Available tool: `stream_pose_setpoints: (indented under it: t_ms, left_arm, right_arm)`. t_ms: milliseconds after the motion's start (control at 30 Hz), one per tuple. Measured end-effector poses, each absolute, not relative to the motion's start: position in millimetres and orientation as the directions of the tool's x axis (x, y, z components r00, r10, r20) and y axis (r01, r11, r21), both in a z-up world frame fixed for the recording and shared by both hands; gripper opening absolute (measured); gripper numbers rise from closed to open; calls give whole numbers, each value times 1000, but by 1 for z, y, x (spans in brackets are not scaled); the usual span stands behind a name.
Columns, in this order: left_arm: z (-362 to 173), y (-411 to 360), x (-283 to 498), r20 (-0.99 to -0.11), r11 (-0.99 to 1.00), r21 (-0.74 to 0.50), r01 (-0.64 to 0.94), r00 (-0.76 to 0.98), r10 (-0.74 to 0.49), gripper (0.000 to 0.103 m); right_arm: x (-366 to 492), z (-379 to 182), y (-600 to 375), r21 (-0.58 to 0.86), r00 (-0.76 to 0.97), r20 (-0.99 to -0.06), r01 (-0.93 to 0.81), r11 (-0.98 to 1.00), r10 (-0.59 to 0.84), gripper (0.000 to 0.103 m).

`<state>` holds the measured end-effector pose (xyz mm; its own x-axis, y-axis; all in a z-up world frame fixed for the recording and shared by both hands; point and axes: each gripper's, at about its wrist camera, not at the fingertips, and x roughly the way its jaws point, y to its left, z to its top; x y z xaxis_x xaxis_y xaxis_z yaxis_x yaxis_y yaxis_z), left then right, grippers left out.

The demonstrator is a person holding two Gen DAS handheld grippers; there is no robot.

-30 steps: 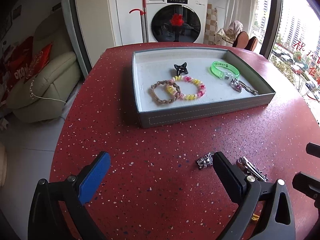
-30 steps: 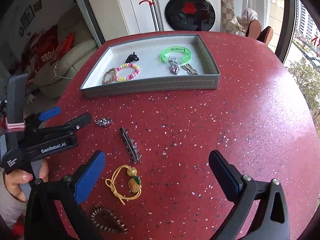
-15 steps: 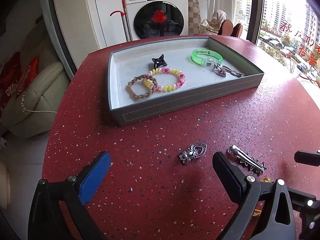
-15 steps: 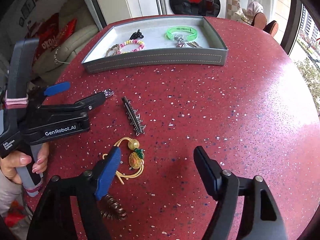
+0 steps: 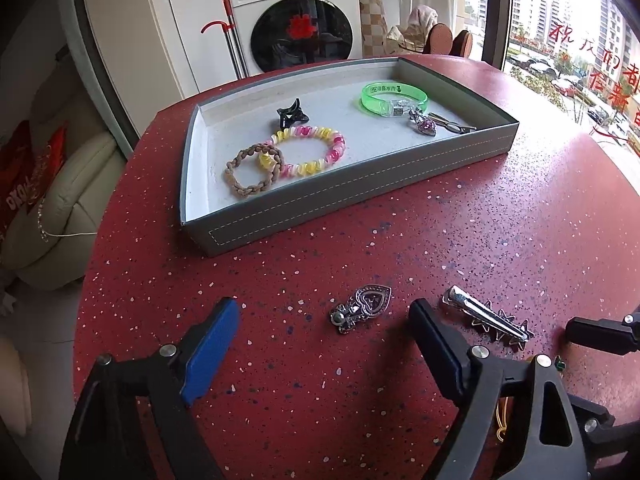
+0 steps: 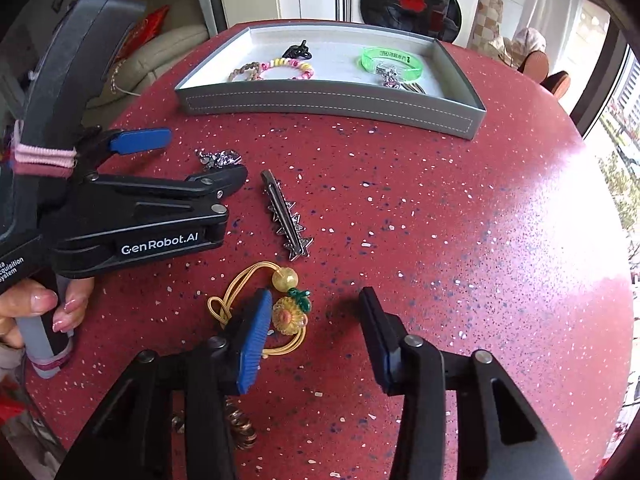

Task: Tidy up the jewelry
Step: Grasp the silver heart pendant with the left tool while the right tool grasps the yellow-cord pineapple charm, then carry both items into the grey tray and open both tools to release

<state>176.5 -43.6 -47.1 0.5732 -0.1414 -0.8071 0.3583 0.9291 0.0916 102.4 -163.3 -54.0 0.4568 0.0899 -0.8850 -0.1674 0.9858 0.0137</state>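
1. Red speckled tabletop (image 5: 520, 220) fills both views, with a washing machine (image 5: 300, 28) behind it and a grey tray (image 5: 360, 184) at the far side.
2. Already in the tray, left to right: a brown braided band (image 5: 252, 174), a pink-yellow bracelet (image 5: 310, 150), a black claw clip (image 5: 292, 116) and a green bangle (image 5: 394, 98).
3. Loose on the table: a silver heart brooch (image 5: 362, 307), a spiked hair clip (image 6: 286, 216), a yellow cord charm (image 6: 276, 304) and a brown coil tie (image 6: 240, 426).
4. Left gripper (image 5: 324, 332) hangs wide open and empty, the brooch lying between its fingers.
5. Right gripper (image 6: 316, 328), also open and empty, brackets the charm's flower bead.
6. Judged step: picking up. Each claw needs to lower and close, then carry its piece into the tray.
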Motion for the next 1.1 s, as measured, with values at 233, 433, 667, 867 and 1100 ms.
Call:
stream_pose_setpoints:
  t_ms: [233, 433, 667, 867, 1100]
  left_arm:
    - [-43, -52, 170, -803, 909, 106, 404, 574, -161, 71]
    - [-42, -53, 166, -808, 901, 89, 424, 560, -183, 51]
    - [-41, -47, 164, -799, 905, 69, 419, 567, -201, 28]
    - [-33, -35, 166, -796, 916, -17, 400, 549, -254, 27]
    - [-33, -25, 167, -801, 921, -70, 383, 529, -281, 22]
  right_arm:
    - [100, -53, -162, 13, 457, -884, -185, 983, 98, 23]
    - [99, -53, -162, 20, 457, -884, -185, 983, 104, 20]
    - [100, -53, -169, 58, 454, -882, -158, 986, 125, 20]
    - [102, -48, -180, 92, 463, -875, -129, 987, 142, 20]
    - [105, -40, -189, 114, 485, -861, -108, 988, 152, 20]
